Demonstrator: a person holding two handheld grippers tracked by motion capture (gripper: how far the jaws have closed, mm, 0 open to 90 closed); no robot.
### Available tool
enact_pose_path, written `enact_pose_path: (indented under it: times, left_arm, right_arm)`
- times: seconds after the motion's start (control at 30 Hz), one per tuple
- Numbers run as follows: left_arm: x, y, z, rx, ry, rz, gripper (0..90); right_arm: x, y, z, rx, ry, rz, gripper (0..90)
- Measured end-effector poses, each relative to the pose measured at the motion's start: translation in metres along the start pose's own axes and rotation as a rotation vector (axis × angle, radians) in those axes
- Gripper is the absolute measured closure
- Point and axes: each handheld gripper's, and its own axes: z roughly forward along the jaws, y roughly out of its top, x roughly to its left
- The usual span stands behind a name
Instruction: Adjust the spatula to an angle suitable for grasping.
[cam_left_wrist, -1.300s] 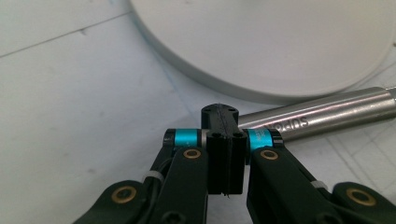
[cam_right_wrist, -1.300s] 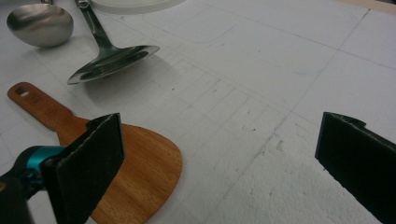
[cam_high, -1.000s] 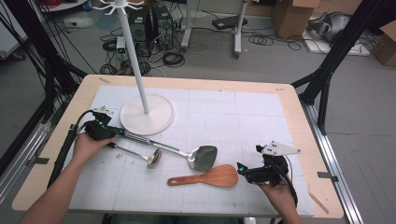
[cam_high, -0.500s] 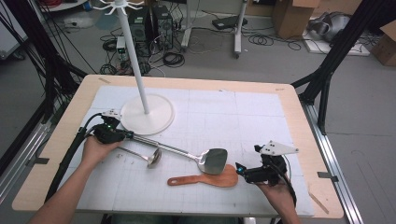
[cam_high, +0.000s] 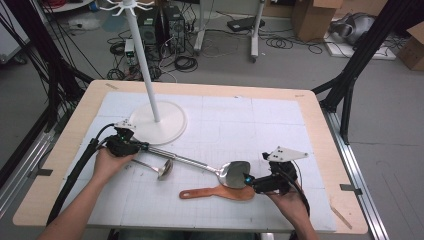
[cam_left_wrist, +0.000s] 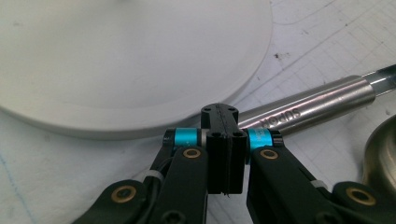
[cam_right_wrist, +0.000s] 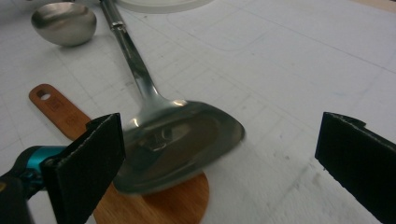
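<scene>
Left gripper (cam_high: 131, 146) clamped on steel spatula (cam_high: 200, 162) handle — right gripper (cam_high: 256, 182) agape.

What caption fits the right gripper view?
Open right gripper faces a steel spatula lying over a wooden spatula.
</scene>
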Motion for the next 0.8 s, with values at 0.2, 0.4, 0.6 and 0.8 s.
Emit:
enact_pose_path:
  times: [0.2, 0.4, 0.6, 0.8]
  left_arm:
    - [0.0, 0.003, -0.007, -0.018, 0.009, 0.002, 82.0]
    - [0.004, 0.006, -0.028, -0.053, 0.038, 0.01, 74.0]
    - [0.0, 0.001, -0.04, -0.083, 0.049, 0.019, 61.9]
    - [-0.008, 0.002, -0.048, -0.098, 0.035, 0.047, 58.6]
  right_arm:
    - [0.008, 0.022, 0.018, 0.021, 0.044, -0.034, 0.4]
    - [0.014, 0.047, 0.041, 0.063, 0.093, -0.07, 0.4]
    - [0.025, 0.066, 0.066, 0.093, 0.138, -0.104, 0.5]
    - [0.035, 0.079, 0.082, 0.114, 0.185, -0.149, 4.4]
